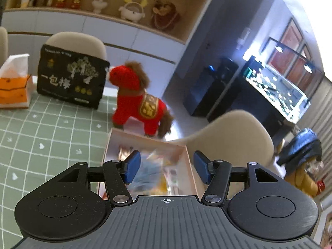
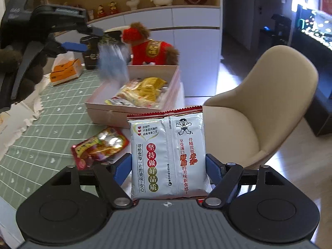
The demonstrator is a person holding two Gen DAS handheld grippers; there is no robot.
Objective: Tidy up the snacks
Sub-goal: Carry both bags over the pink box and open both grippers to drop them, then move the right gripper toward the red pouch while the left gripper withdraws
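Pink box (image 2: 132, 105) on the green table (image 2: 41, 145) already part-full of snacks, blurred blue packet (image 2: 113, 62) dropping in under the left gripper (image 1: 165, 167), jaws apart and empty; right gripper (image 2: 168, 169) clamps white packet (image 2: 168, 155); red packet (image 2: 99, 147) still outside.

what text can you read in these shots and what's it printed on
"坚持做好品质" on the white snack packet held in the right gripper
"带给您每一片的美味·安心" same packet
"酥脆" and "米香" same packet; its smaller print is unreadable
"一包梅" on the black bag; its top line is blurred
Red packet on the table: unreadable
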